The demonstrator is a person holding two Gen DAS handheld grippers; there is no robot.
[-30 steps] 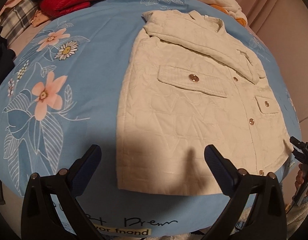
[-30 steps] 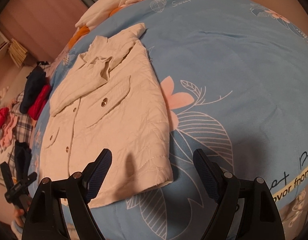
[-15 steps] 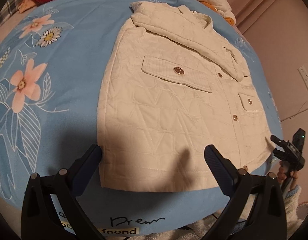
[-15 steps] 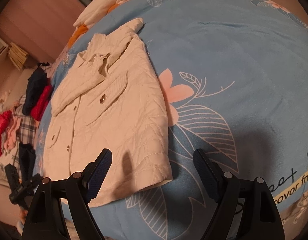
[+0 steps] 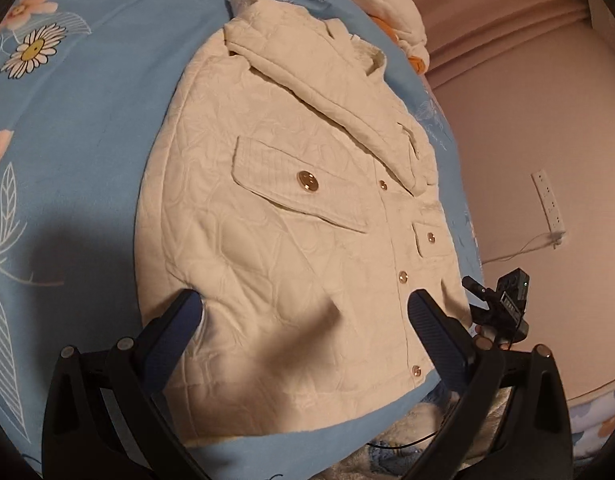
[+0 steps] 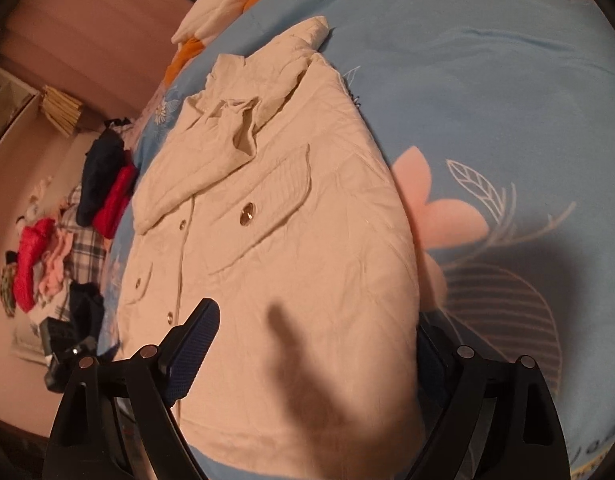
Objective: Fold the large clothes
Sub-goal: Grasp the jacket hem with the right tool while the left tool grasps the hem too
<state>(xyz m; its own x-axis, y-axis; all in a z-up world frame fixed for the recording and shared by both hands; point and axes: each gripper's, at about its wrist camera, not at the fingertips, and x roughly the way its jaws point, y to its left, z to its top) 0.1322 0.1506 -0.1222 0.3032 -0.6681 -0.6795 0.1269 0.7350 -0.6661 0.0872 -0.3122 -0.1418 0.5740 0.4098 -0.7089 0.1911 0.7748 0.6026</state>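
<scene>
Right now the cream jacket (image 5: 291, 240) lies flat, buttoned, on the blue floral bedspread (image 5: 87, 120), collar toward twelve o'clock. Over its hem the left gripper (image 5: 303, 316) stands wide and empty. At its three o'clock corner the right gripper (image 6: 319, 328) has just opened wider, straddling cloth ungripped.

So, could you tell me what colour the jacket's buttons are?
Gold buttons on the cream jacket, clearest in the left wrist view.
</scene>
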